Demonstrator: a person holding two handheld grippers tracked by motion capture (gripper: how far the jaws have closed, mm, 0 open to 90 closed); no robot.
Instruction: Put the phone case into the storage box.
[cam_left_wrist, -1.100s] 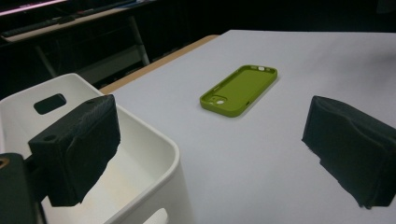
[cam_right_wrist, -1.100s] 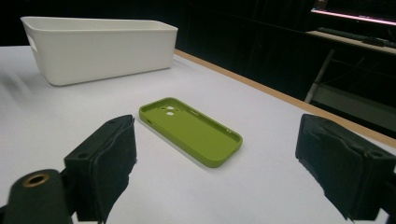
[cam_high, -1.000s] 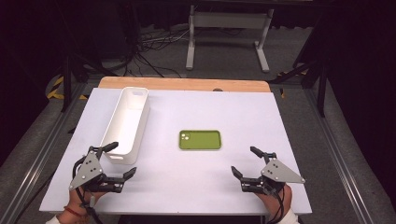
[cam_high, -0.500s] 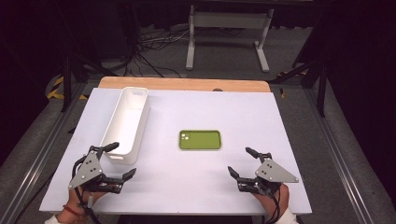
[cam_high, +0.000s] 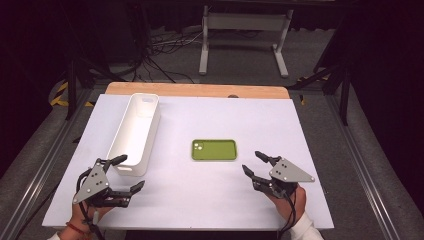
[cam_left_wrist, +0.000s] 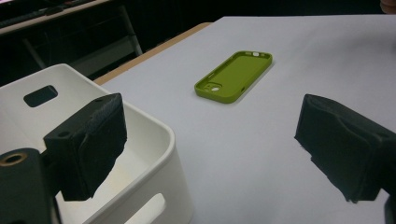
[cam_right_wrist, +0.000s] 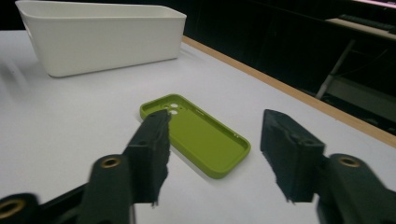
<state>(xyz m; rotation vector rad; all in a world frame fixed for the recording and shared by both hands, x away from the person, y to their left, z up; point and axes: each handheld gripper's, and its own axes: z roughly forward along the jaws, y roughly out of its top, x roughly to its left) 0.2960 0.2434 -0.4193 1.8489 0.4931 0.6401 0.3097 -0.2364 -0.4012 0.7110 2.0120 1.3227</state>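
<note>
Because it lies flat and open side up on the white table top (cam_high: 300, 125), a little right of centre, the green phone case (cam_high: 214, 149) looks like a light, thin shell of matte silicone or soft plastic, bendable and slightly grippy rather than slick, and hardly fragile. Judging by its low raised rim and rounded corners, the best hold would be a pinch across one long edge or over the lip at a short end, since the flat floor offers nothing to grasp. Just beside it, the right gripper (cam_high: 255, 164) points at the case with nothing between its jaws, which have just been closing to about half width. Well apart, the left gripper (cam_high: 127, 173) stands spread wide and empty beside the near end of the smooth, rigid white plastic bin (cam_high: 136, 131).
</note>
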